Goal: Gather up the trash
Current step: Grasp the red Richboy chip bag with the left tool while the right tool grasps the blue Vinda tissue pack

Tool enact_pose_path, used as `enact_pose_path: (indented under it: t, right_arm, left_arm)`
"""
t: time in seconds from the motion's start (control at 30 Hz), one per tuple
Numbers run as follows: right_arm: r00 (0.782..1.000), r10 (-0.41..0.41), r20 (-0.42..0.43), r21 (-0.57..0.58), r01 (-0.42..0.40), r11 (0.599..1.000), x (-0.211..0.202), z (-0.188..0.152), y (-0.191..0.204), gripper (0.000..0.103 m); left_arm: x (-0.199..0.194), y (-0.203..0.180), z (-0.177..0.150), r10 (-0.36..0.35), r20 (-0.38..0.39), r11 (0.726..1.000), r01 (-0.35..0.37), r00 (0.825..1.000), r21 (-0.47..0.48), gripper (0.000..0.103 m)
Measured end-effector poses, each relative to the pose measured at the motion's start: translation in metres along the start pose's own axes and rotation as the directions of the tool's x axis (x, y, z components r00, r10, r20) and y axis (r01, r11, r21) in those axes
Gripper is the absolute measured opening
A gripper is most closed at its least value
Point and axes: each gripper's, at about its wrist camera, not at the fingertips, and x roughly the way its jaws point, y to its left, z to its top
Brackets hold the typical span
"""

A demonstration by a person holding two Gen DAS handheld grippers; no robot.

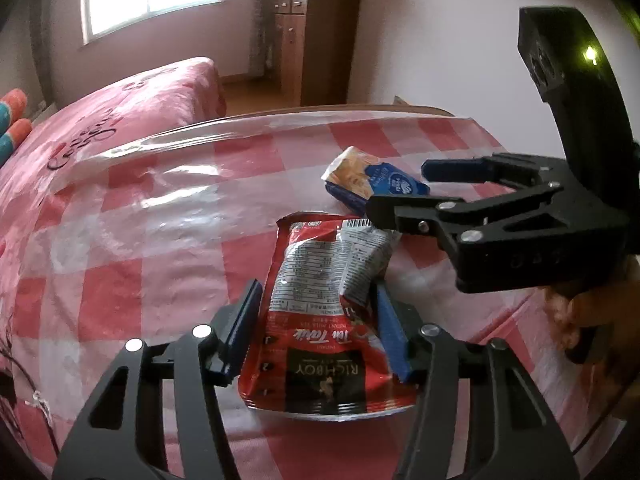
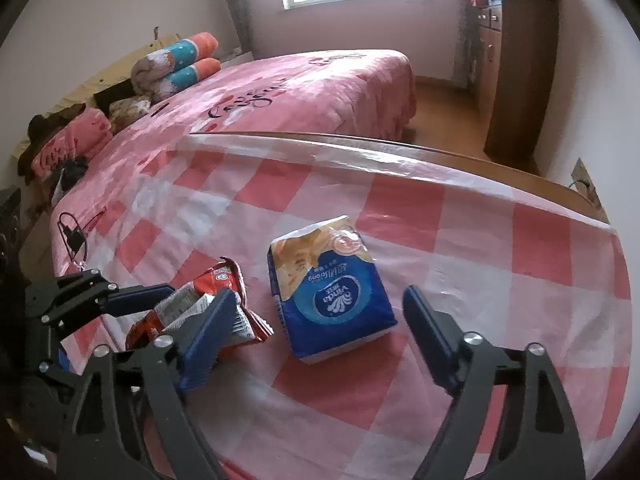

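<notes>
You have two pieces of trash on the checked desk point(image 2: 480, 240): one red snack wrapper point(image 1: 324, 312) and one blue tissue pack point(image 2: 332, 292), lying near each other. Your left tool point(image 1: 320, 320) pinches the wrapper between its blue pads. Your right tool point(image 2: 320, 344) stands spread around the tissue pack without touching it. A pink bed point(image 2: 304, 88) lies beyond the desk, a wooden cabinet point(image 2: 516, 76) by the wall.

A crumpled red sachet point(image 1: 320, 312) lies flat on the checked counter point(image 1: 160, 240), toward its near edge. Just beyond it lies a blue tissue pack point(image 2: 332, 288), flat and apart.
</notes>
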Motion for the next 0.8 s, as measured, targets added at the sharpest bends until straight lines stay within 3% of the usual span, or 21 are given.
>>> enact_pose_path:
  t: [0.17,0.3,0.7,0.8]
  right_arm:
    - [1.0,0.025,0.011,0.01,-0.025,1.0,-0.001,0.0,-0.001,0.072]
    - [0.998,0.055,0.012,0.058,-0.055,0.997,0.0,-0.001,-0.009,0.072]
    - [1.0,-0.022,0.0,0.025,0.022,0.999,0.007,-0.004,0.0,0.073]
    - [0.997,-0.071,-0.006,0.006,0.071,0.997,0.008,-0.005,0.004,0.065]
  left_arm:
    - [-0.005,-0.001,-0.001,0.026,0.016,1.0,-0.025,1.0,-0.011,0.051]
    - [-0.009,-0.001,-0.003,0.033,0.015,0.999,-0.033,0.999,-0.019,0.047]
    - [-0.02,0.013,-0.011,0.038,0.019,0.995,-0.036,0.999,-0.092,0.045]
    - [-0.023,0.015,-0.013,0.038,0.02,0.994,-0.036,0.999,-0.104,0.044]
